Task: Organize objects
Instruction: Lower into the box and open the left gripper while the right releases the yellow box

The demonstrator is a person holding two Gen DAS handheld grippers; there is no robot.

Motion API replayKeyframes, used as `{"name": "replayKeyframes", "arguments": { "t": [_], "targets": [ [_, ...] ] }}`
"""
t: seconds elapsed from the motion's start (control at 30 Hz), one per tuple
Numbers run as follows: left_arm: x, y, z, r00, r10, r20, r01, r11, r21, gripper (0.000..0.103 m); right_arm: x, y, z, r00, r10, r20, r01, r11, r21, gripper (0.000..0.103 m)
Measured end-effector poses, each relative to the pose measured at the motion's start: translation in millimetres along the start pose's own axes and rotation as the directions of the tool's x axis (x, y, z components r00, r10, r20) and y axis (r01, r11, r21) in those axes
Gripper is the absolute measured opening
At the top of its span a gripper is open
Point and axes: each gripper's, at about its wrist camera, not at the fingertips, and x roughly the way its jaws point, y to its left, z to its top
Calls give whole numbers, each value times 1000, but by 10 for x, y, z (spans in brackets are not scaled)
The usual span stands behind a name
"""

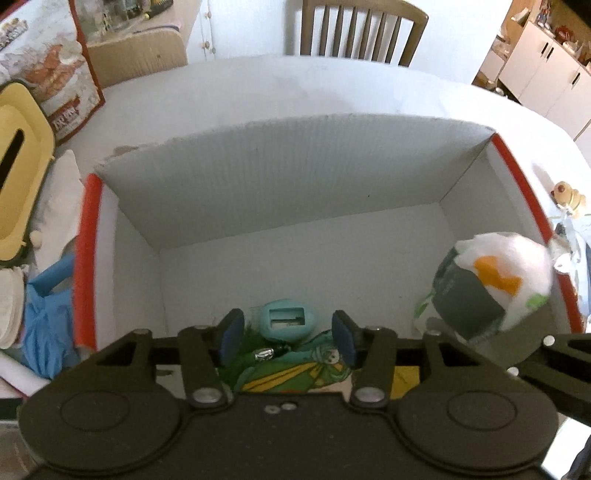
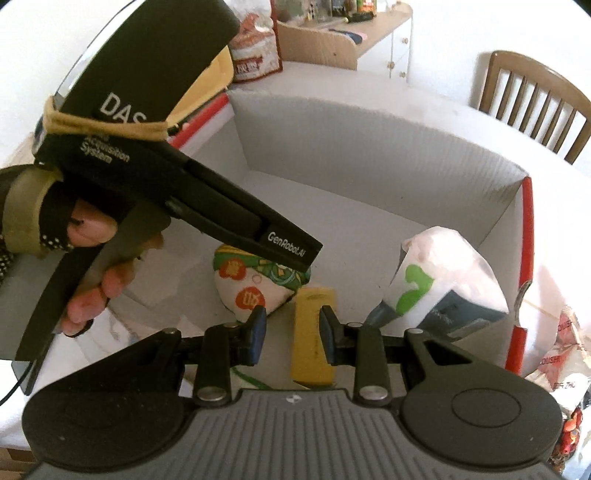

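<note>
A white cardboard box (image 1: 280, 192) with red-edged side walls sits on a white table (image 1: 295, 85), and both tools hang over its near end. The left tool (image 1: 288, 338) has its blue-padded fingers (image 1: 231, 334) spread apart with nothing between them; just past them, on the box floor, lies a small teal object (image 1: 288, 319) with a rectangular window, touching a green patterned cloth item (image 1: 314, 365) beneath the tool. In the right wrist view that same cloth item (image 2: 255, 291) shows white and green with orange flower marks, at about 11 o'clock from the right tool (image 2: 291, 332). The right tool's fingers also stand apart, gripping nothing, with a yellow block (image 2: 314, 343) lying on the box floor below the gap. A white plastic bag (image 2: 443, 284) with green print, wrapped round something dark grey, rests against the box's right wall at about 2 o'clock from the right tool. A gloved hand (image 2: 85, 258) holds the left tool's black body at the 9 o'clock side of the right wrist view. Outside the box, at 9 o'clock in the left wrist view, are a yellow container (image 1: 18, 177) with a slot and some blue cloth (image 1: 48, 317); a wooden chair (image 1: 362, 29) stands beyond the table at 12 o'clock.
</note>
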Motion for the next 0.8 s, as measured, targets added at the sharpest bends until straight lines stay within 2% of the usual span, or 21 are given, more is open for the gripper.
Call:
{"name": "replayKeyframes", "arguments": {
  "t": [0.33,0.53,0.6,0.63,0.73,0.8],
  "targets": [
    [-371,-145,17,994,18,106,-19,1000,9,53,-427,-10,-124,997,-1,75,-1,1000,24,30],
    [-649,-285,-78,985,12,173,-17,999,27,54,-698,-288,-247,991,17,134,-23,999,45,30],
    [-735,-339,-102,982,4,190,-10,1000,28,57,-608,-266,-156,989,20,145,-27,998,48,31],
    [-782,-365,-118,980,-2,197,-5,999,32,58,-680,-274,-199,988,26,155,-34,998,49,32],
    [-920,-495,-176,972,-10,234,-4,998,62,64,-845,-323,-283,983,31,181,-41,998,54,45],
    [-1003,-603,-218,968,-16,249,-5,997,83,64,-971,-349,-342,978,28,206,-39,998,48,47]
  ]
}}
